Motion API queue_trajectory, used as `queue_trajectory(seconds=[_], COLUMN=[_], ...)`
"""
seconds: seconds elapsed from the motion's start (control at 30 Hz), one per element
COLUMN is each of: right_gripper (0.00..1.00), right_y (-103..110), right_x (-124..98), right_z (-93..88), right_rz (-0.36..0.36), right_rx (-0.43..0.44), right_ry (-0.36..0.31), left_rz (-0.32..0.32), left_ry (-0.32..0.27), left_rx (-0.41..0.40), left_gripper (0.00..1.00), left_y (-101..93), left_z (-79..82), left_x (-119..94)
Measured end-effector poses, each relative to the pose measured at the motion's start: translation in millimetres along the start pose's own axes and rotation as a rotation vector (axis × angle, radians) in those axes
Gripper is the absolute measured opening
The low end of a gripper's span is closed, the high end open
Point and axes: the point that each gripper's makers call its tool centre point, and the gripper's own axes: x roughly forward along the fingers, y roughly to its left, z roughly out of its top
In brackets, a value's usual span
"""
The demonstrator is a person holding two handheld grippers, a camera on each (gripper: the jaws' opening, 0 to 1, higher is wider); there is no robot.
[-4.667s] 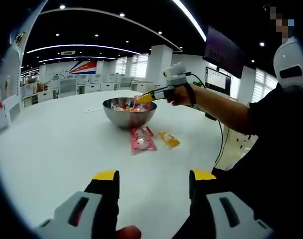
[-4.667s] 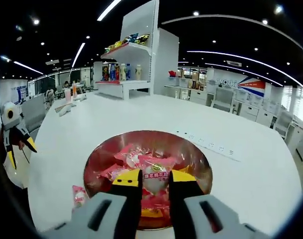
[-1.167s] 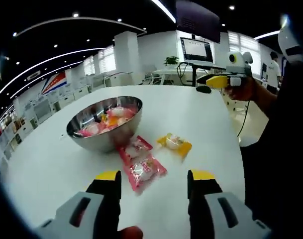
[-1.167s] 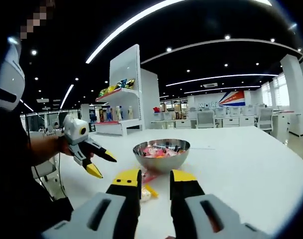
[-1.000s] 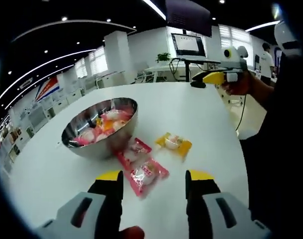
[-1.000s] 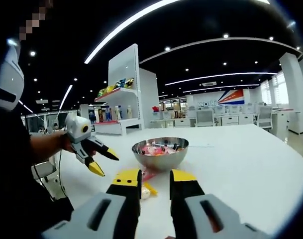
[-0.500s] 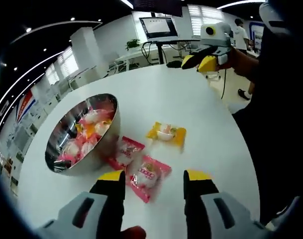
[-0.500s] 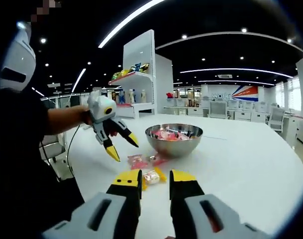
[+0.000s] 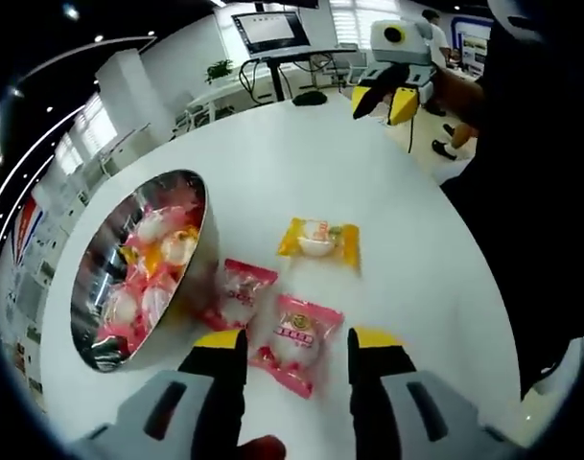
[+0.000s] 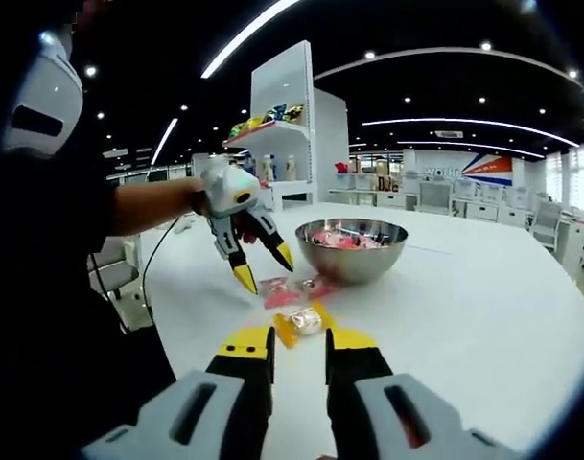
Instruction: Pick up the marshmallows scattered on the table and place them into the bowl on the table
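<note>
A steel bowl with several wrapped marshmallows stands at the left of the left gripper view. Beside it on the white table lie two pink packets and a yellow packet. My left gripper is open, hovering just above the nearer pink packet, which lies between its yellow tips. My right gripper is open and holds nothing, back from the bowl; the yellow packet lies just beyond its tips. The right gripper view has the left gripper over the pink packets.
The round white table has bare room to the right of the packets and behind the bowl. The person's dark sleeve and body fill the right side of the left gripper view. The right gripper is held off the table's far edge. Shelves stand far behind.
My right gripper, earlier over the bowl with a packet between its jaws, has drawn back with nothing in it. My left gripper has come forward and down over the pink packets.
</note>
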Motion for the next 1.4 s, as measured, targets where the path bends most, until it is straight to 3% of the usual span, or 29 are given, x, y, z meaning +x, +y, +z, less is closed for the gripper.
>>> queue_trajectory(seconds=[0.4, 0.7, 1.03, 1.4], right_gripper=[0.2, 0.2, 0.2, 0.2], right_y=[-4, -4, -1, 1], right_x=[0, -1, 2, 0], right_z=[-4.9, -8.0, -8.8, -9.5], right_rz=[-0.01, -0.007, -0.001, -0.003], right_rx=[0.029, 0.03, 0.034, 0.034], right_ry=[-0.003, 0.01, 0.01, 0.008], left_rz=[-0.104, -0.16, -0.139, -0.143], left_ry=[0.084, 0.073, 0.057, 0.005], left_rx=[0.087, 0.065, 0.06, 0.04], left_gripper=[0.39, 0.25, 0.23, 0.23], left_y=[-7.7, -7.3, -4.0, -4.1], left_z=[-12.4, -17.0, -16.1, -1.5], left_x=[19, 20, 10, 1])
